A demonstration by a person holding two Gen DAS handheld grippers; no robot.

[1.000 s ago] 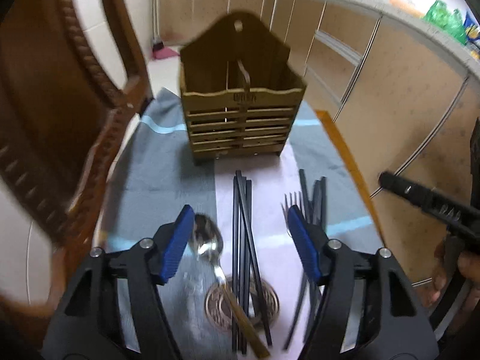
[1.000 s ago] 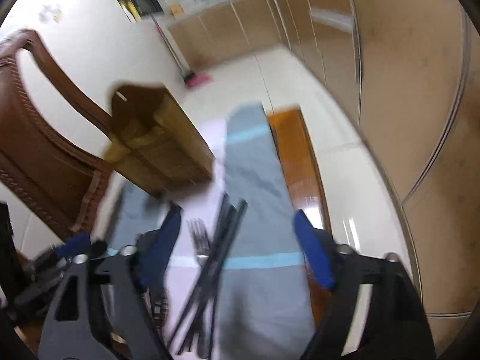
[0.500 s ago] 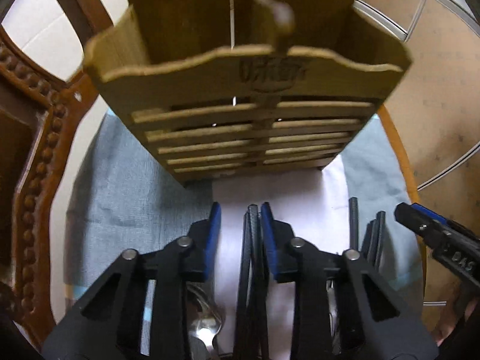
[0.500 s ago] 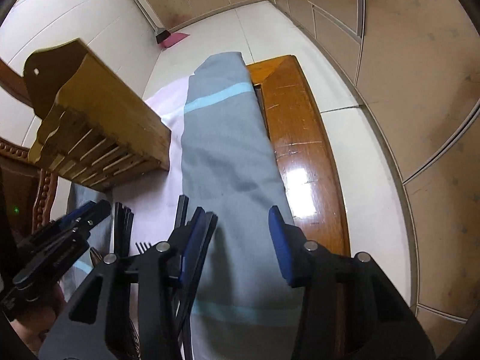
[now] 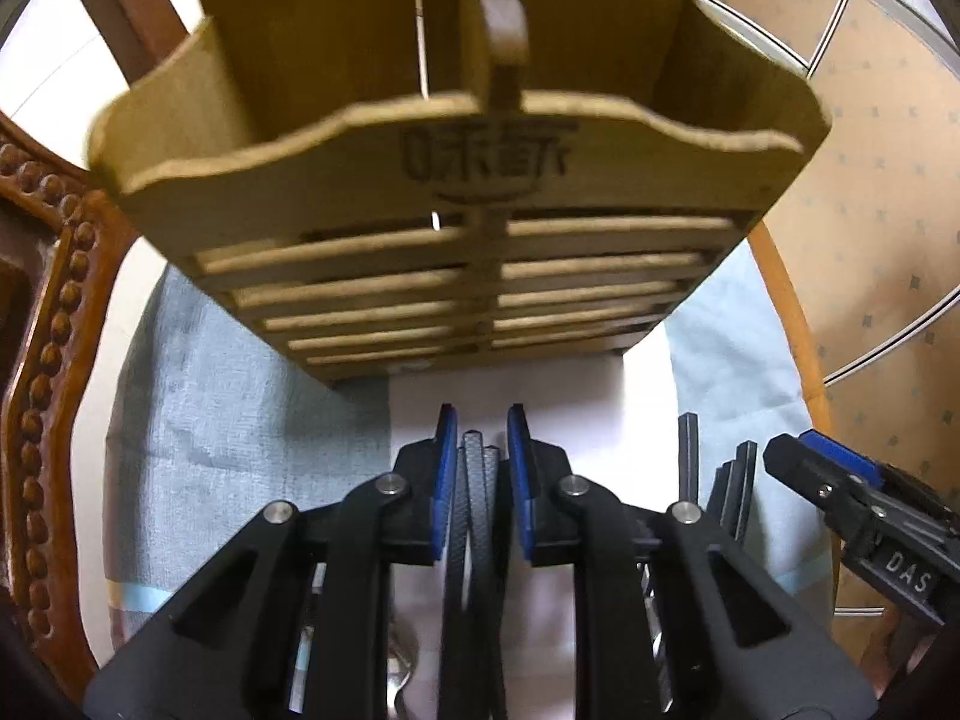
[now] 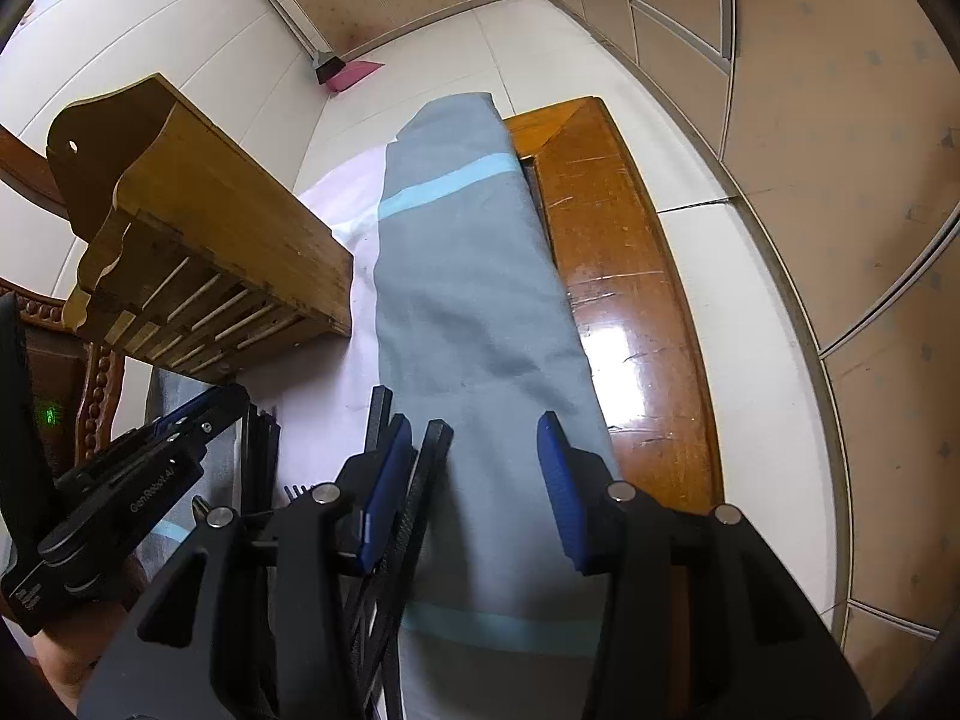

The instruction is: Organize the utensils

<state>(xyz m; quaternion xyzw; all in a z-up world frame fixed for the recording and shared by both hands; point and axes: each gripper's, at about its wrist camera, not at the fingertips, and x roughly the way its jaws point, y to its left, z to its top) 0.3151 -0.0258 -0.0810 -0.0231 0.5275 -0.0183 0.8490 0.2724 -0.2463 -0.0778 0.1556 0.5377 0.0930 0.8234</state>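
Observation:
The slatted wooden utensil holder (image 5: 456,180) stands upright close ahead in the left wrist view, and its side shows at the left (image 6: 198,240) in the right wrist view. My left gripper (image 5: 481,468) straddles a bundle of black chopsticks (image 5: 478,480) lying on the pale cloth. Its jaws are closing and a thin gap still shows beside the bundle. A spoon (image 5: 399,660) lies beneath that gripper. My right gripper (image 6: 474,480) is open over the grey cloth (image 6: 468,300), with one black chopstick (image 6: 435,450) just inside its left pad. Fork tines (image 6: 294,489) show further left.
A carved wooden chair (image 5: 42,360) stands at the left of the table. The bare glossy table edge (image 6: 630,330) runs along the right of the cloth, with tiled floor and cabinets beyond. More black chopsticks (image 5: 690,450) lie near the right gripper's tip (image 5: 840,492).
Both grippers moved forward and down toward the holder, which now looms large. The left jaws narrowed from wide to close around the chopstick bundle. The right jaws narrowed somewhat.

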